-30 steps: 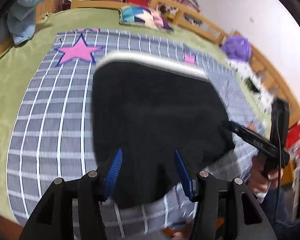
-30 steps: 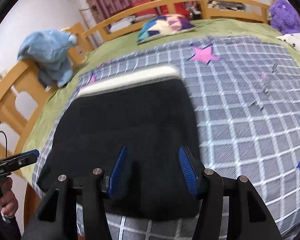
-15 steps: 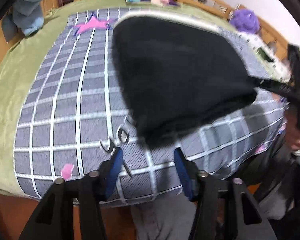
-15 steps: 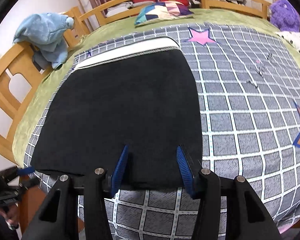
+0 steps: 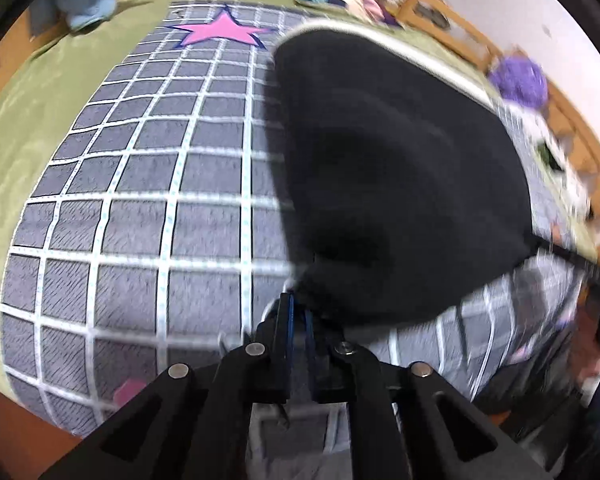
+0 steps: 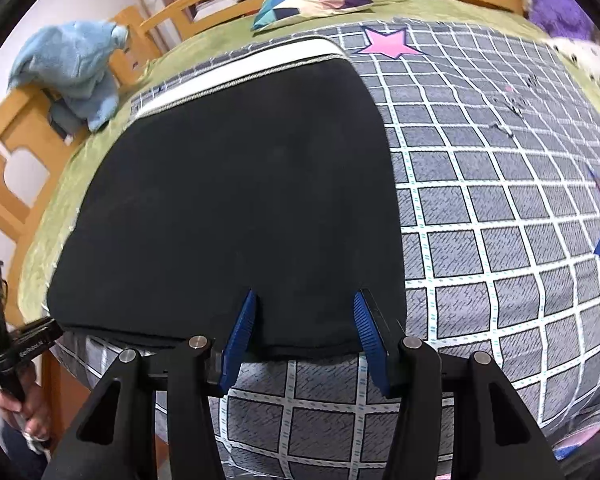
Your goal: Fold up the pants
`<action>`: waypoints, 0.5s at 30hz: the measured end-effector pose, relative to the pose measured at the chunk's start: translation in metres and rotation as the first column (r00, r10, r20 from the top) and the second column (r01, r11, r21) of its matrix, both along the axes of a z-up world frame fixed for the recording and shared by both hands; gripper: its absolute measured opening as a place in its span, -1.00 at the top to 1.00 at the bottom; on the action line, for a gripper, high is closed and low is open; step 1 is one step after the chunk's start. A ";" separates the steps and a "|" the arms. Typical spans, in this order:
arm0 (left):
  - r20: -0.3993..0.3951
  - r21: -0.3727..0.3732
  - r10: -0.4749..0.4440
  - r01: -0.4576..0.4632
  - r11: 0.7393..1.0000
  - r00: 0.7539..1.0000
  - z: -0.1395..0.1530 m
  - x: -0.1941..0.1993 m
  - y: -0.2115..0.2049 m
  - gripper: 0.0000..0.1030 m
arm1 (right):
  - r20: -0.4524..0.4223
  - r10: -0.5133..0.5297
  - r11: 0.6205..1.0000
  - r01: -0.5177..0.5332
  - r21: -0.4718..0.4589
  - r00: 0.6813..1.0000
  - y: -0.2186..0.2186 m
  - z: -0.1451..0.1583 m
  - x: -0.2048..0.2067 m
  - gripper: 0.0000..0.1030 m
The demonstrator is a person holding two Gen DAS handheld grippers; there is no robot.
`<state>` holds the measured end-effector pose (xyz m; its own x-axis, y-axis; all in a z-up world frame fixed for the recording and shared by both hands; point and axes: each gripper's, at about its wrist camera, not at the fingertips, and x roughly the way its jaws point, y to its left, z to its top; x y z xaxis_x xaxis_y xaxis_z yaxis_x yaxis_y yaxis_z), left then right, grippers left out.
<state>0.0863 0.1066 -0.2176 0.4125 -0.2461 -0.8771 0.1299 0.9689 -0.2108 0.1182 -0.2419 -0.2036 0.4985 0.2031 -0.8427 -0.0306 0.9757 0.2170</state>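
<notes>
Black pants (image 6: 236, 200) lie flat at the bed's (image 6: 500, 200) near edge, my left fingers (image 5: 298, 312) clamped on one near corner and my right fingers (image 6: 304, 334) spread wide over the hem, probably to lift it for folding.

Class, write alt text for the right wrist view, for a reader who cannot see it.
The open right gripper straddles the near hem of black pants lying flat on a grey checked bedspread. The left gripper holds the hem's far left corner, and a blue plush toy sits on the wooden bed rail.
</notes>
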 end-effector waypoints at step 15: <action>0.093 0.003 0.007 -0.008 1.000 0.996 0.033 0.018 -0.037 0.66 | 0.050 0.077 0.995 -0.073 -0.075 0.996 0.009 -0.014 0.006 -0.01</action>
<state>0.1042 0.0698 -0.1843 0.4942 -0.2397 -0.8357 0.1415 0.9706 -0.1947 0.1238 -0.2331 -0.2180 0.5284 0.1802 -0.8297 -0.1136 0.9834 0.1413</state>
